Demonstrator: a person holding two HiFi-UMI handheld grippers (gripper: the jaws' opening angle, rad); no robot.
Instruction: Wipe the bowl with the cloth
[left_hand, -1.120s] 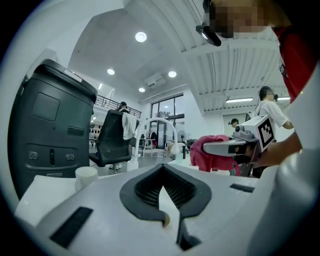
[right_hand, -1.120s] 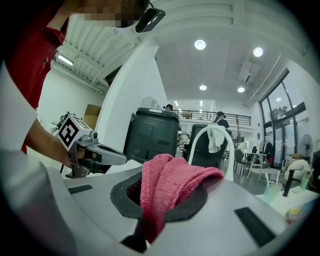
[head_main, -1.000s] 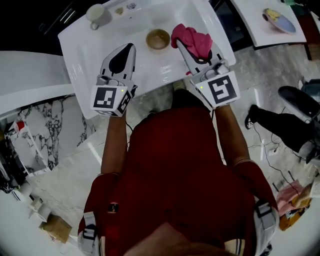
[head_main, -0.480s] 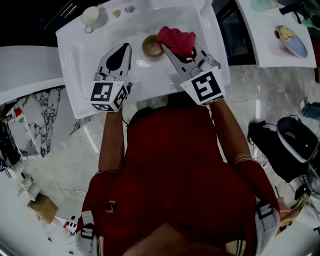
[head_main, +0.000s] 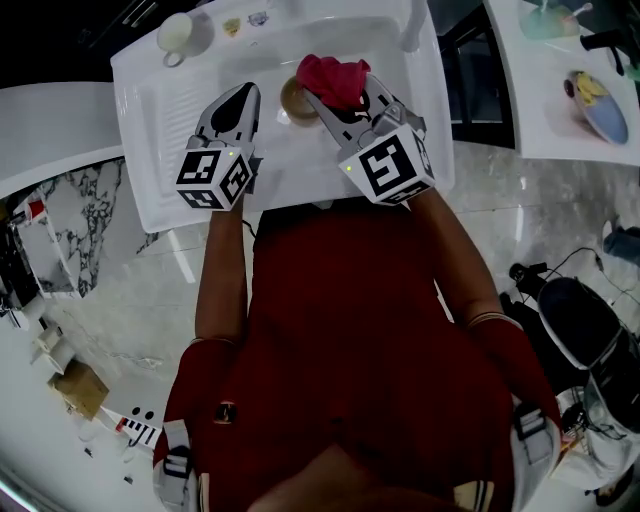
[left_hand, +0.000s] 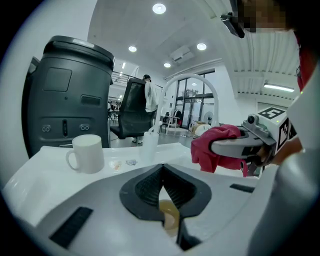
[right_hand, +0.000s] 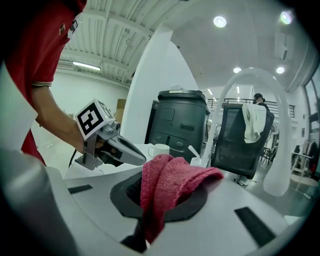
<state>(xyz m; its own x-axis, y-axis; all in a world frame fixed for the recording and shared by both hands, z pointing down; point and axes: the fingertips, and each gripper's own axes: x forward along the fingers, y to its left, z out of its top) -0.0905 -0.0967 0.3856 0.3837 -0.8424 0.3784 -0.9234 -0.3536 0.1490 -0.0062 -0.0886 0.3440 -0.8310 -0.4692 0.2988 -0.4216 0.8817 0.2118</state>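
Note:
A small brown bowl (head_main: 294, 101) sits in the white sink basin (head_main: 200, 90); the left gripper view shows the bowl (left_hand: 170, 218) through the gap behind that gripper's jaws. My left gripper (head_main: 247, 93) (left_hand: 162, 172) is shut and empty, its tip just left of the bowl. My right gripper (head_main: 320, 99) is shut on a red cloth (head_main: 333, 78) (right_hand: 167, 185). The cloth hangs at the bowl's right rim and partly covers it. The cloth (left_hand: 212, 147) also drapes over the right gripper's tips and hides them. Whether the cloth touches the bowl I cannot tell.
A white mug (head_main: 177, 32) (left_hand: 87, 152) stands at the sink's far left corner, with small bits (head_main: 238, 24) beside it. A white arched faucet (right_hand: 250, 82) rises behind the basin. A plate (head_main: 598, 93) lies on another table at the right.
My right gripper has carried the red cloth leftward, from well right of the bowl to its rim. My left gripper has stayed shut near the bowl's left side.

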